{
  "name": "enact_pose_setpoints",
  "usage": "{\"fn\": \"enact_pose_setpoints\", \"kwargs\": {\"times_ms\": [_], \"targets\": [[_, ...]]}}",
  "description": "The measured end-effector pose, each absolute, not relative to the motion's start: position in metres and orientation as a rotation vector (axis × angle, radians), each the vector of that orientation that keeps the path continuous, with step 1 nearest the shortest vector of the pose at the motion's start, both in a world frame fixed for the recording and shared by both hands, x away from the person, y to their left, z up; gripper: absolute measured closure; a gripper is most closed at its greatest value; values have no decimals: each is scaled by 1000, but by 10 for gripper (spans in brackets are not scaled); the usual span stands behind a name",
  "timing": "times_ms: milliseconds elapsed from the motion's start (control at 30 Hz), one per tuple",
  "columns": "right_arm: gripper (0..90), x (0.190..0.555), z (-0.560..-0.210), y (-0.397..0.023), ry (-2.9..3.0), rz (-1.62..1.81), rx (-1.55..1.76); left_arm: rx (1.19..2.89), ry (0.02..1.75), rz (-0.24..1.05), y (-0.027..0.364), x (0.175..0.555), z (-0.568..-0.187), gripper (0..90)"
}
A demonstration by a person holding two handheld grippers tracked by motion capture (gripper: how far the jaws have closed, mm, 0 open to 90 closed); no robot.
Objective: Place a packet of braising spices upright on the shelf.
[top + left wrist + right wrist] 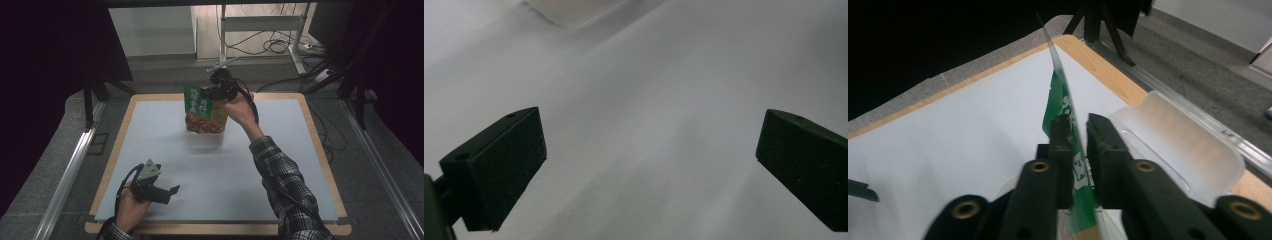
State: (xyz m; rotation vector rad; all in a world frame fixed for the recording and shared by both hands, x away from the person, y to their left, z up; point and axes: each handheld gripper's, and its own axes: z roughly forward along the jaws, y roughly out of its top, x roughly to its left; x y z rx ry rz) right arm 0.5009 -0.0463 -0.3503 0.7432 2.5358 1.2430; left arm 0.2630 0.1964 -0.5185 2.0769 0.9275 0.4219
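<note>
Right gripper [212,92] pinches the green food packet [202,116] at twelve o'clock; left gripper [167,192], seven o'clock, gapes wide, holding nothing

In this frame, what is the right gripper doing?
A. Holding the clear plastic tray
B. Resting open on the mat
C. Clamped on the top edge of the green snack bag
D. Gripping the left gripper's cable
C: the right gripper has its jaws closed on the upper edge of the green snack bag, holding it upright above the mat.
</note>
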Motion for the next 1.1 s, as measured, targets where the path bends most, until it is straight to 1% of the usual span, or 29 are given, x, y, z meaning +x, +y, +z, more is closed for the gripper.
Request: {"fn": "enact_pose_setpoints", "kwargs": {"times_ms": [33, 67, 233, 333, 533, 567, 600, 700, 733, 800, 833, 900, 933, 1100], "targets": [[768, 501, -350, -46, 2536, 1243, 743, 2077, 927, 422, 196, 263, -518, 0], [723, 500, -349, -47, 2517, 1252, 744, 2075, 928, 418, 196, 263, -518, 0], [610, 498, -346, -47, 2493, 1241, 731, 2072, 931, 410, 197, 263, -518, 0], [511, 498, -345, -48, 2489, 1231, 754, 2074, 933, 410, 197, 263, -518, 0], [402, 496, -344, -51, 2472, 1226, 753, 2078, 933, 408, 196, 263, -519, 0], [402, 496, -344, -51, 2472, 1226, 753, 2078, 933, 408, 196, 263, -519, 0], [361, 496, -343, -54, 2466, 1228, 756, 2079, 933, 409, 196, 263, -519, 0], [338, 496, -343, -55, 2471, 1228, 760, 2081, 932, 409, 196, 263, -519, 0], [304, 494, -342, -57, 2466, 1224, 748, 2081, 933, 409, 196, 263, -519, 0], [294, 494, -342, -58, 2468, 1226, 746, 2081, 933, 410, 196, 263, -519, 0], [260, 492, -341, -59, 2469, 1237, 739, 2083, 933, 409, 196, 263, -519, 0], [244, 491, -341, -59, 2467, 1240, 739, 2083, 933, 409, 196, 263, -519, 0], [208, 491, -341, -61, 2475, 1250, 726, 2084, 933, 409, 196, 263, -520, 0], [168, 489, -340, -64, 2466, 1270, 721, 2085, 933, 411, 195, 263, -520, 0]]}}
